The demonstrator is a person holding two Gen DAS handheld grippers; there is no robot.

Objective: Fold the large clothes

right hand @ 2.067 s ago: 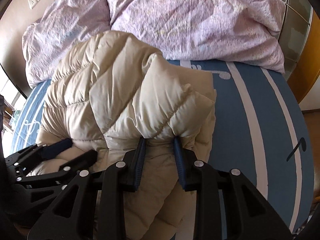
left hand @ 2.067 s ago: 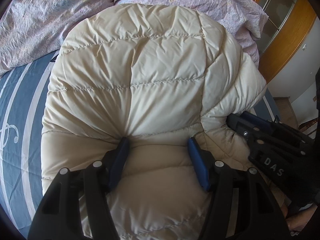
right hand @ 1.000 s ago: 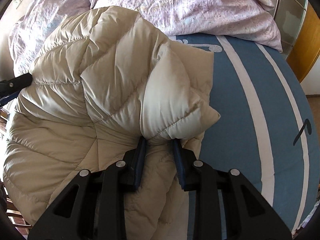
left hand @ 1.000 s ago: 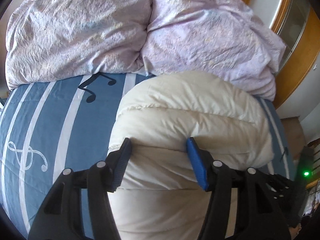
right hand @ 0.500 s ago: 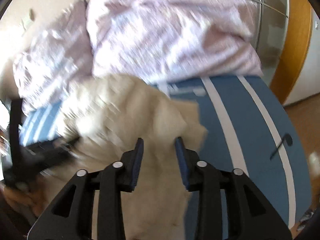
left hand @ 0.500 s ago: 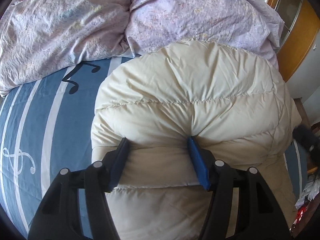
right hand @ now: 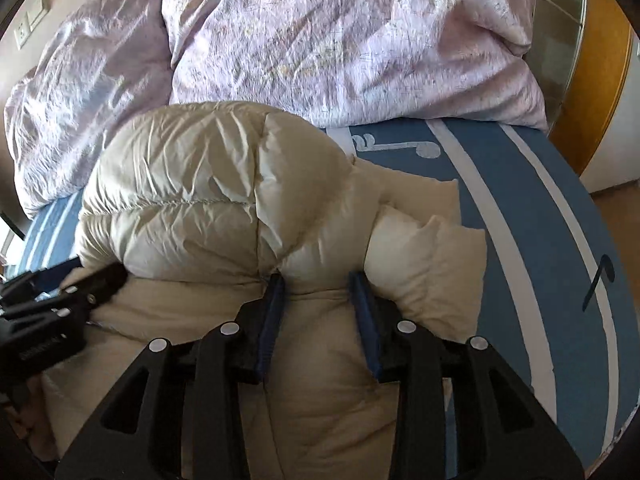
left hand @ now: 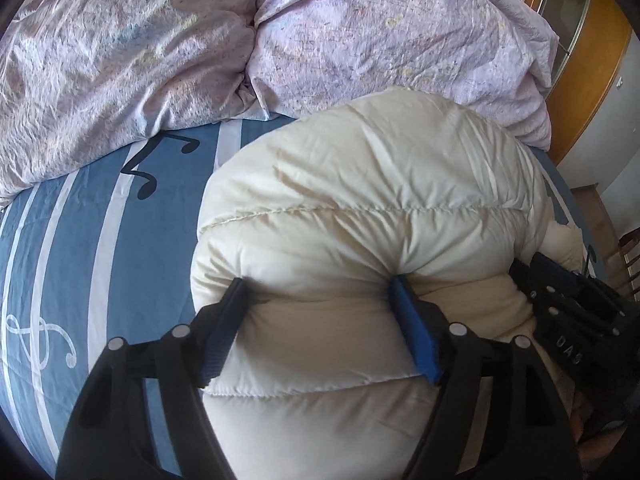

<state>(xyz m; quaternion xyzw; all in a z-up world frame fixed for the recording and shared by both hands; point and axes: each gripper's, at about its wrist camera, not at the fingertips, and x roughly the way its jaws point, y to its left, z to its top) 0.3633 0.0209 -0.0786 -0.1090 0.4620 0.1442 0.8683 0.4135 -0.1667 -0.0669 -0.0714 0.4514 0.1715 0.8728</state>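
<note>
A cream quilted down jacket (left hand: 380, 200) lies bunched in a thick folded roll on the blue striped bed sheet (left hand: 80, 240). My left gripper (left hand: 316, 288) straddles the roll's near left part. Its jaws are opening, but the blue pads still dent the puffy fabric on both sides. My right gripper (right hand: 316, 280) is shut on a narrower fold of the jacket (right hand: 192, 184) at its right end, beside a loose flap. Each gripper shows at the edge of the other's view: the right gripper (left hand: 532, 268) and the left gripper (right hand: 88, 276).
A crumpled lilac duvet (left hand: 160, 40) is heaped along the far side of the bed, touching the jacket's far edge. Bare sheet (right hand: 540, 220) lies to the right and left of the jacket. A wooden wardrobe (right hand: 584, 80) stands at the far right.
The left jaws have spread wider around the roll. The right gripper, blurred and farther back half a second ago, now sits steady and low on the jacket's right fold.
</note>
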